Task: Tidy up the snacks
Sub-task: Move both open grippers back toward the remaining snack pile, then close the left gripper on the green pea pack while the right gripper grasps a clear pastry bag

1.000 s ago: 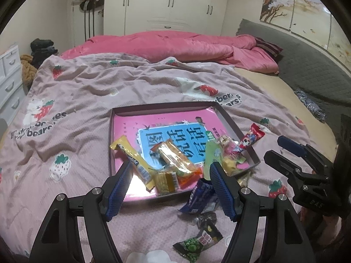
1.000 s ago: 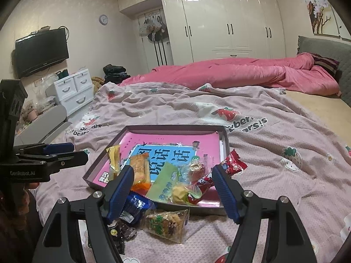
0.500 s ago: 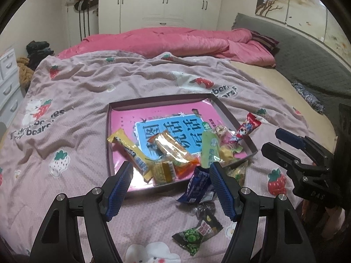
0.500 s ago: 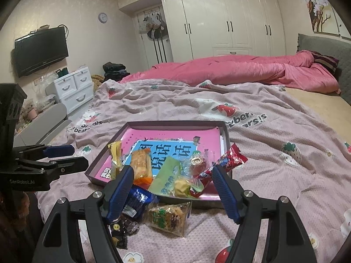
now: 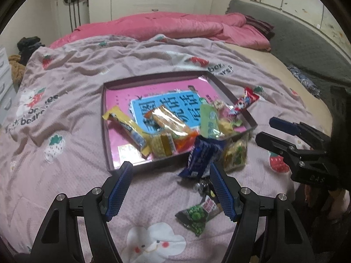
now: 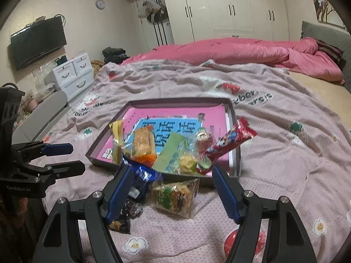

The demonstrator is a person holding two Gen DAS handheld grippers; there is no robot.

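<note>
A dark shallow tray (image 5: 105, 131) with a pink and blue book inside lies on the bedspread. In it lie a yellow bar (image 5: 127, 129), an orange pack (image 5: 169, 120) and a green pack (image 5: 208, 122). A red wrapper (image 5: 243, 103) hangs over its right rim. A blue packet (image 5: 201, 157) leans on the front rim beside a clear biscuit pack (image 5: 235, 155). A green-black packet (image 5: 197, 214) lies on the blanket. My left gripper (image 5: 170, 168) hovers open before the tray, empty. My right gripper (image 6: 172, 171) is open above the biscuit pack (image 6: 173, 195), holding nothing.
A pink quilt (image 5: 175, 26) is bunched at the far end of the bed, with white wardrobes behind. A white drawer unit (image 6: 74, 74) and a wall television (image 6: 37, 41) stand to the left. A small dark packet (image 6: 119, 225) lies by my right gripper's left finger.
My left gripper has sunk and tipped down toward the blanket in front of the tray. The right gripper has tilted slightly. The snacks lie as before, and both jaws keep their width.
</note>
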